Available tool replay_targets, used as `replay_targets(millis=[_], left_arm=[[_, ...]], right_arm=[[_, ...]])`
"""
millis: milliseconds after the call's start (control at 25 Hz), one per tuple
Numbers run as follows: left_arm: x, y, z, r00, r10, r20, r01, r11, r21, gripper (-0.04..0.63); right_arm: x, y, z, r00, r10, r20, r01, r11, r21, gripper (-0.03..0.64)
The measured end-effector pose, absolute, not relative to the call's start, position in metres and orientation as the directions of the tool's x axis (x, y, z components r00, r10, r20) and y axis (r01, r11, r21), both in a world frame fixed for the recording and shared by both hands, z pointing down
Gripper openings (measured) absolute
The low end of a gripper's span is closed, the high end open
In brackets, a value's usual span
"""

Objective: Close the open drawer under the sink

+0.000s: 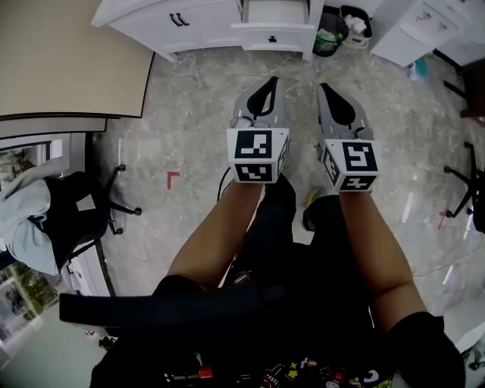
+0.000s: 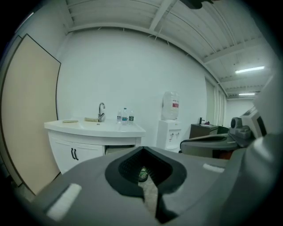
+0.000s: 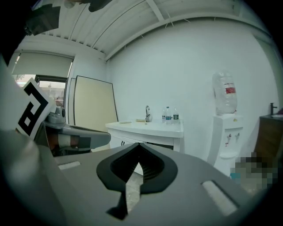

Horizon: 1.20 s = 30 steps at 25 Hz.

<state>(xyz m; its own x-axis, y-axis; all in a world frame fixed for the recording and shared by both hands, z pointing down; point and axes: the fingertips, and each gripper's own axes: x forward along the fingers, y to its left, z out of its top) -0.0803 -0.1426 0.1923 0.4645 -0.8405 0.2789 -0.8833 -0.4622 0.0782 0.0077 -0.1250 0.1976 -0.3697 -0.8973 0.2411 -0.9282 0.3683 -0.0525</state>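
A white sink cabinet (image 1: 198, 21) stands at the far side of the floor in the head view, and its drawer (image 1: 274, 26) is pulled out toward me. My left gripper (image 1: 267, 83) and right gripper (image 1: 326, 89) are held side by side well short of it, both shut with nothing in them. The left gripper view shows the cabinet (image 2: 88, 134) with its faucet (image 2: 101, 111) ahead on the left, behind the shut left gripper (image 2: 144, 174). In the right gripper view the cabinet (image 3: 148, 129) lies straight ahead past the shut right gripper (image 3: 135, 174).
A bin with a green bag (image 1: 330, 34) stands just right of the drawer. A water dispenser (image 2: 170, 127) is beyond it. Another white cabinet (image 1: 409, 30) sits at the far right. A beige panel (image 1: 68, 53) and an office chair (image 1: 79, 216) are to my left.
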Motion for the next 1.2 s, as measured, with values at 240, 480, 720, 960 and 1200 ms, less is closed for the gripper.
replay_targets(millis=[240, 480, 720, 960, 1200], left_arm=[[-0.081, -0.227, 0.280, 0.420, -0.853, 0.311, -0.905, -0.418, 0.074, 0.001], [-0.064, -0.319, 0.417, 0.381, -0.868, 0.319, -0.924, -0.371, 0.092, 0.104], [-0.072, -0.392, 0.518, 0.255, -0.916, 0.309, -0.965, -0.260, 0.025, 0.112], [-0.079, -0.422, 0.565, 0.235, -0.919, 0.318, -0.969, -0.247, 0.002, 0.087], [-0.079, -0.433, 0.570, 0.238, -0.924, 0.299, -0.967, -0.254, -0.013, 0.093]], right_arm=[[0.006, -0.192, 0.261, -0.389, -0.886, 0.253, -0.920, 0.385, -0.067, 0.025], [0.018, -0.281, 0.378, -0.413, -0.885, 0.217, -0.909, 0.414, -0.044, 0.025], [0.019, -0.348, 0.468, -0.439, -0.880, 0.182, -0.896, 0.443, -0.022, 0.025], [0.014, -0.373, 0.512, -0.452, -0.875, 0.171, -0.891, 0.453, -0.036, 0.025], [0.012, -0.388, 0.524, -0.465, -0.869, 0.168, -0.885, 0.463, -0.053, 0.025]])
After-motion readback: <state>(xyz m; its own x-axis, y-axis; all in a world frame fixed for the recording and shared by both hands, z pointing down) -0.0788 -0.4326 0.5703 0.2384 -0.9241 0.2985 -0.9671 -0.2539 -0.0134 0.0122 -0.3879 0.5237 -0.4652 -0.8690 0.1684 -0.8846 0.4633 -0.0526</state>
